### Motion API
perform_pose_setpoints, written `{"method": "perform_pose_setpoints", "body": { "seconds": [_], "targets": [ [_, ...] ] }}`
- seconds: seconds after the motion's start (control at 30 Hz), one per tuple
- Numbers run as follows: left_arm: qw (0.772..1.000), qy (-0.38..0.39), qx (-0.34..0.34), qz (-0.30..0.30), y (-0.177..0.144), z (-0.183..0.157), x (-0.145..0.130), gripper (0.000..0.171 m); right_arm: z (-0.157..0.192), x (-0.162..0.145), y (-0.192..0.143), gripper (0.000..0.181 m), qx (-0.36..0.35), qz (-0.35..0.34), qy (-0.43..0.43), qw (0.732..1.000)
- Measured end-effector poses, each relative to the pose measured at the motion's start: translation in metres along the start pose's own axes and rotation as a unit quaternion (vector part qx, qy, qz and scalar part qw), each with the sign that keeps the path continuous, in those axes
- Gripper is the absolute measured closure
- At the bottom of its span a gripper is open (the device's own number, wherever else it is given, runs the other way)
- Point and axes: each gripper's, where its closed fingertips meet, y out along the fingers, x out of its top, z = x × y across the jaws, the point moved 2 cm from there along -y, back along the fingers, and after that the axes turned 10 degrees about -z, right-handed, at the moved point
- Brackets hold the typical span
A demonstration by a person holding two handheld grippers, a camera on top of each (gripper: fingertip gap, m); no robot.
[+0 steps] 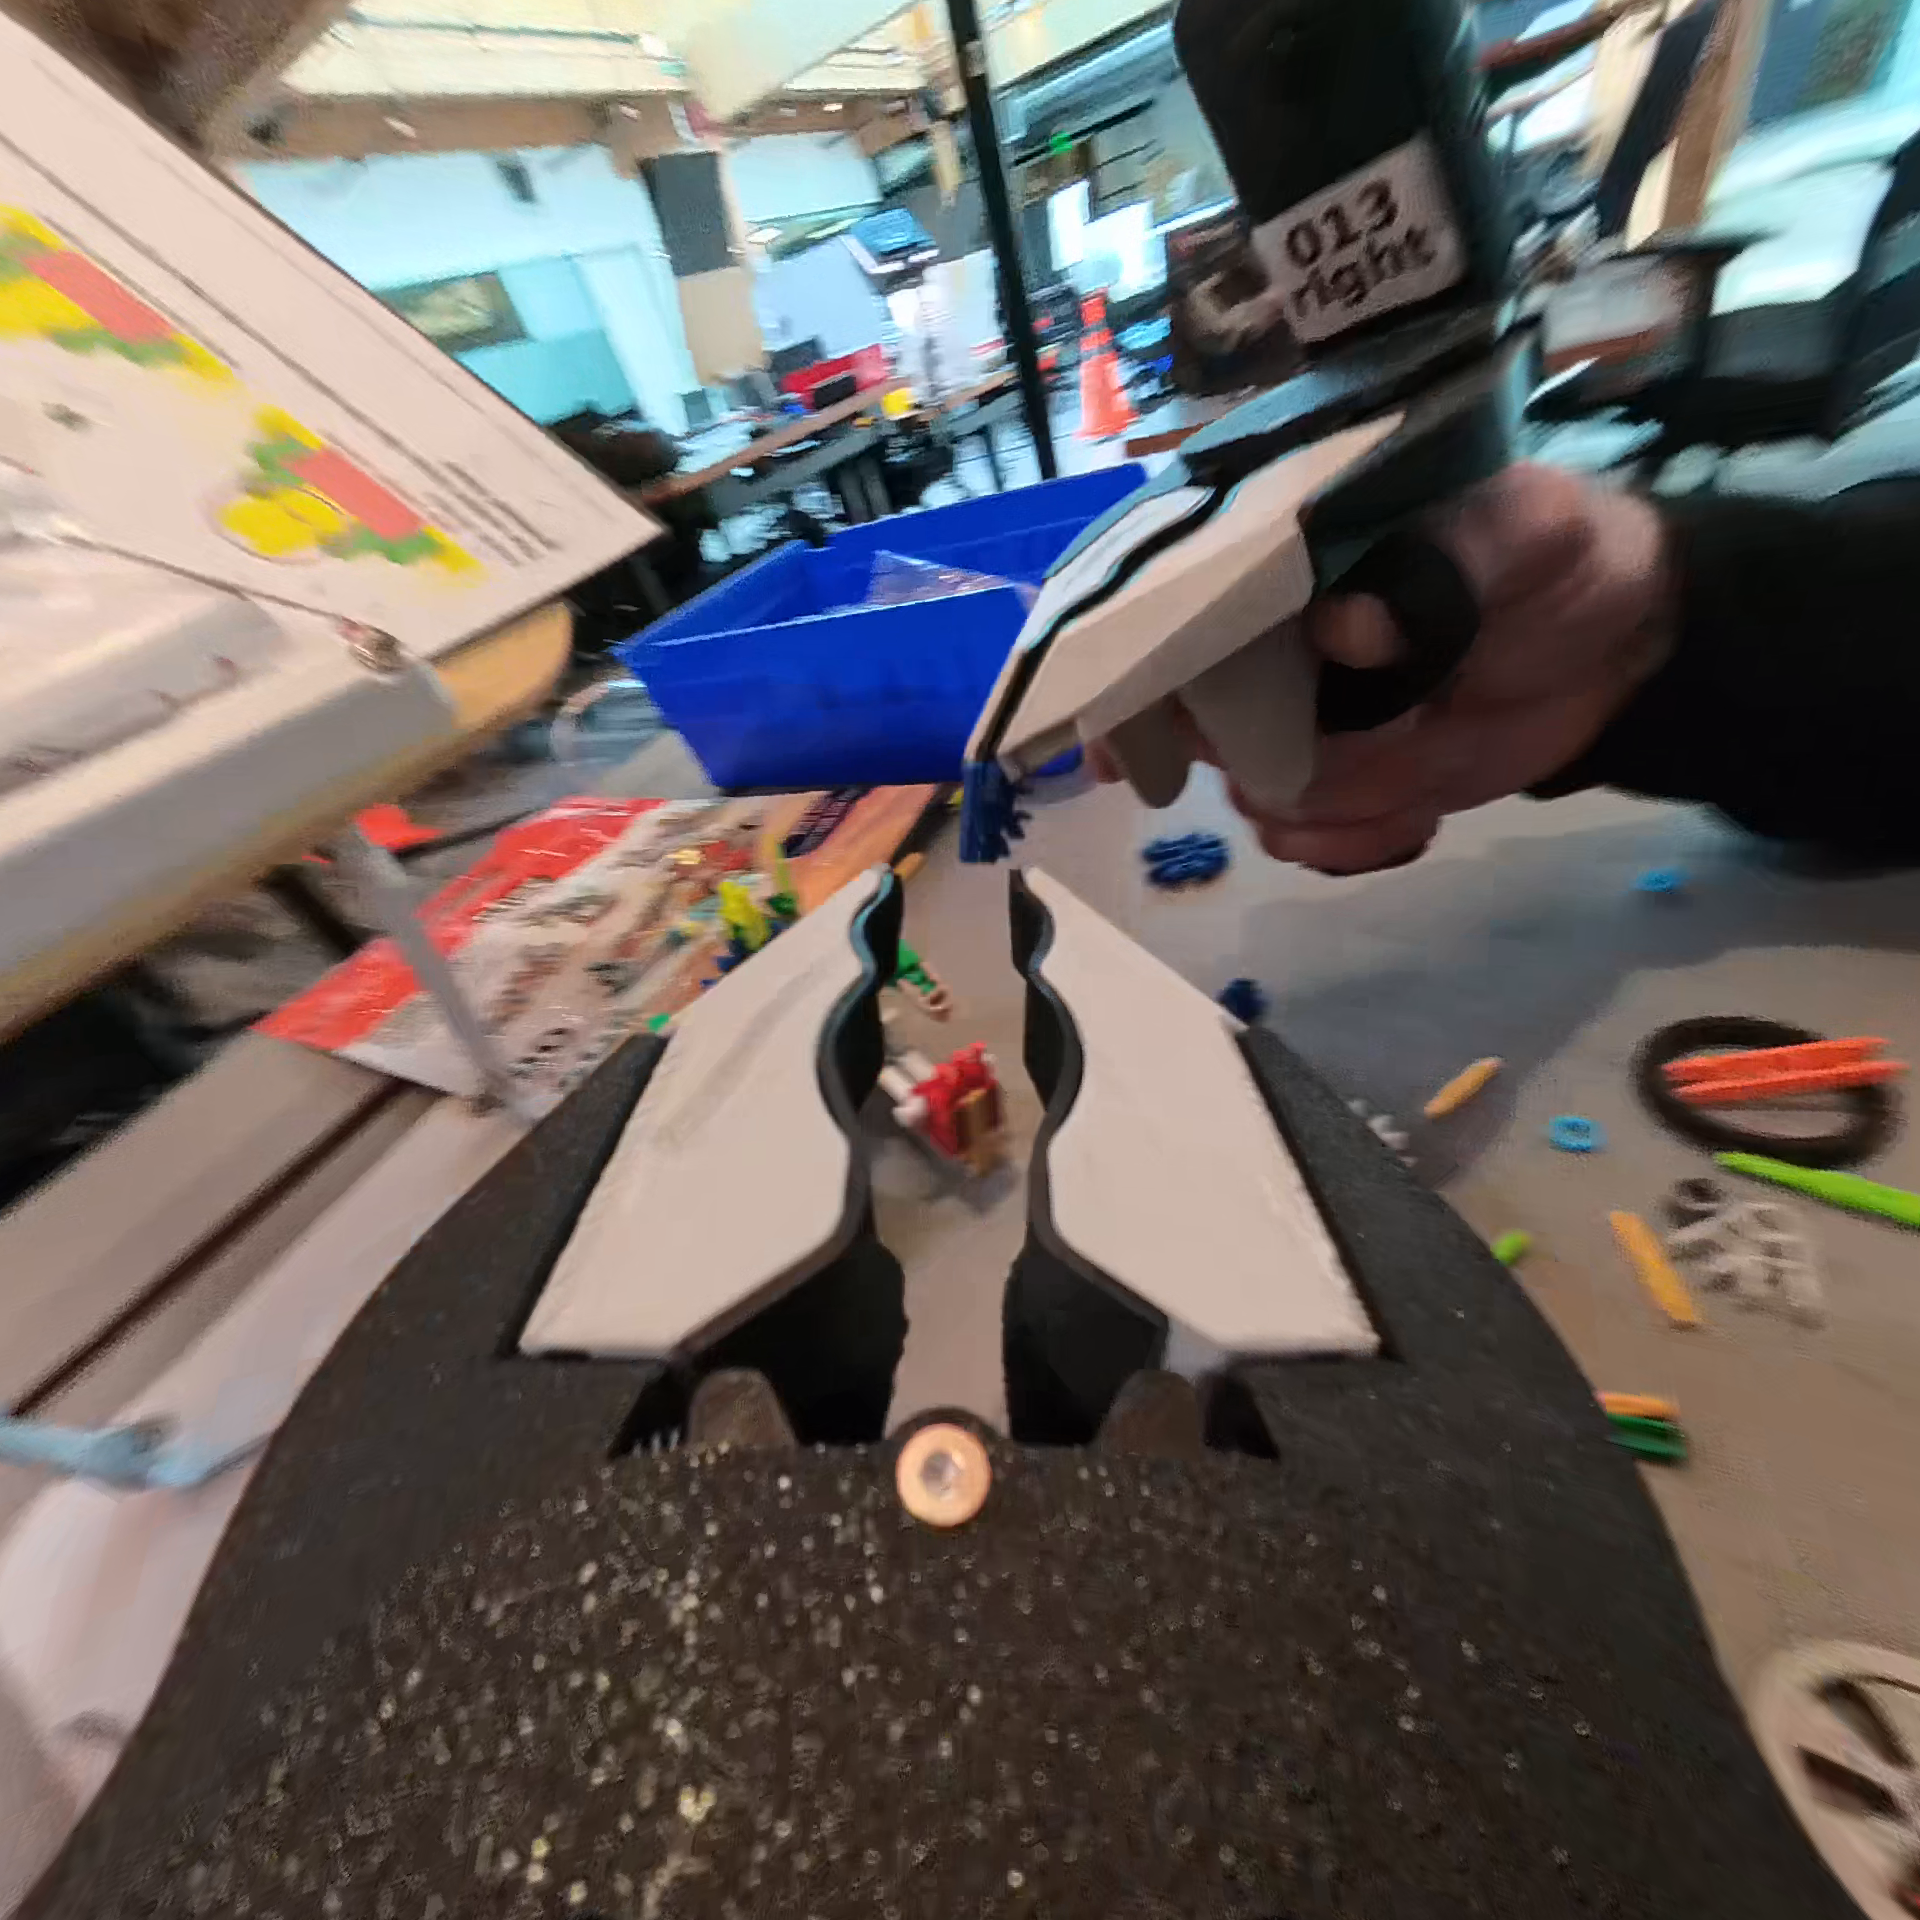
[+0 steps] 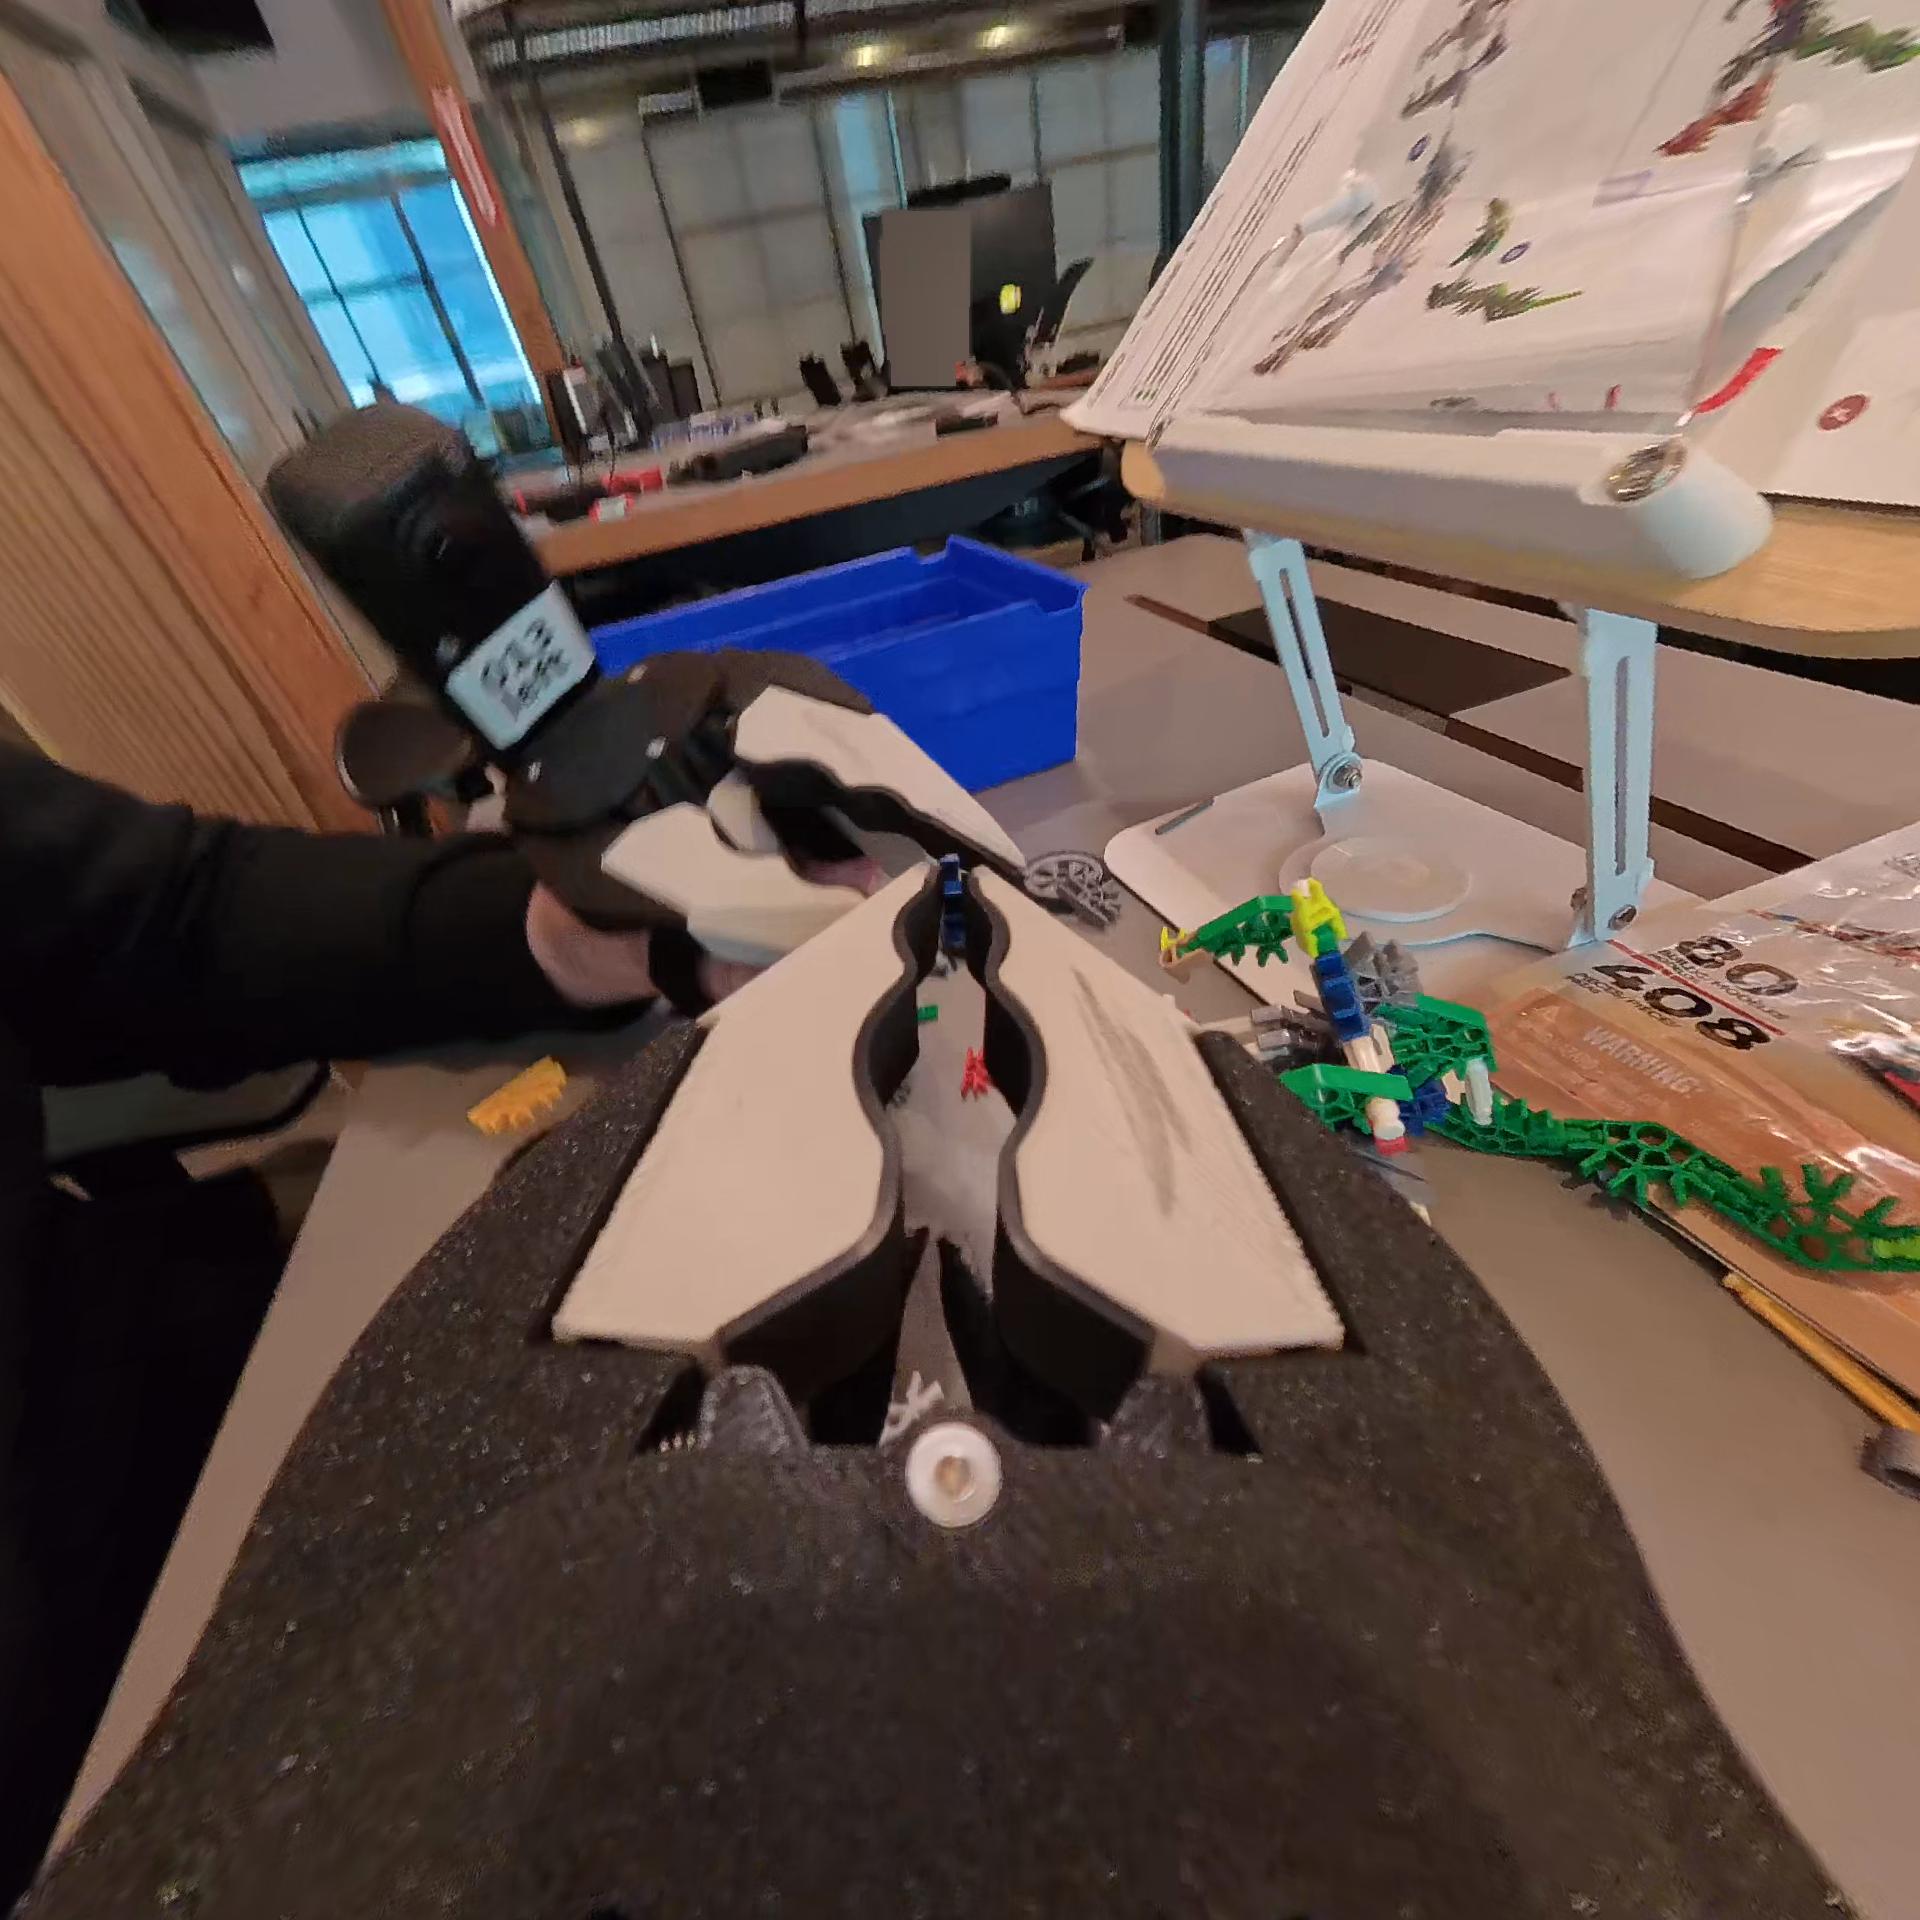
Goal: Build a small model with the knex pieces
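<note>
1. While the blue bin (image 2: pixel 914 644) sits at the back of the table (image 2: pixel 1558 1455), you cannot tell from either view what lies in it.
2. Your right gripper (image 2: pixel 951 894) is clamped on a small blue toy piece (image 1: pixel 987 826), held above the table.
3. Your left gripper (image 1: pixel 954 894) has its jaws apart with nothing between them; a red and white toy cluster (image 1: pixel 951 1107) lies on the table below them.
4. To your right lies a green toy build (image 2: pixel 1382 1049) on a printed bag (image 2: pixel 1683 1029), with a book stand (image 2: pixel 1455 488) over it.
5. Loose sticks and a black ring (image 1: pixel 1766 1107) are scattered nearby.
</note>
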Motion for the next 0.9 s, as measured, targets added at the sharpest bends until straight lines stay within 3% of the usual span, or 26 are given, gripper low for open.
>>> {"method": "perform_pose_setpoints", "body": {
  "seconds": [0.2, 0.37, 0.6, 0.9],
  "targets": [
    [0.978, 0.187, 0.090, 0.027, 0.002, 0.006, 0.004, 0.143, -0.013, 0.006, 0.001, 0.179, -0.023, -0.048, 0.093, 0.994],
    [0.965, 0.235, 0.105, 0.050, 0.004, 0.007, 0.000, 0.153, -0.010, -0.001, 0.008, 0.179, -0.018, -0.039, 0.113, 0.993],
    [0.963, 0.244, 0.100, 0.045, 0.004, 0.004, 0.002, 0.162, -0.009, -0.003, 0.010, 0.179, -0.013, -0.038, 0.130, 0.991],
    [0.990, 0.129, 0.050, 0.027, 0.001, 0.004, 0.001, 0.164, -0.005, 0.001, 0.008, 0.172, -0.026, -0.032, 0.052, 0.998]
  ]
}}
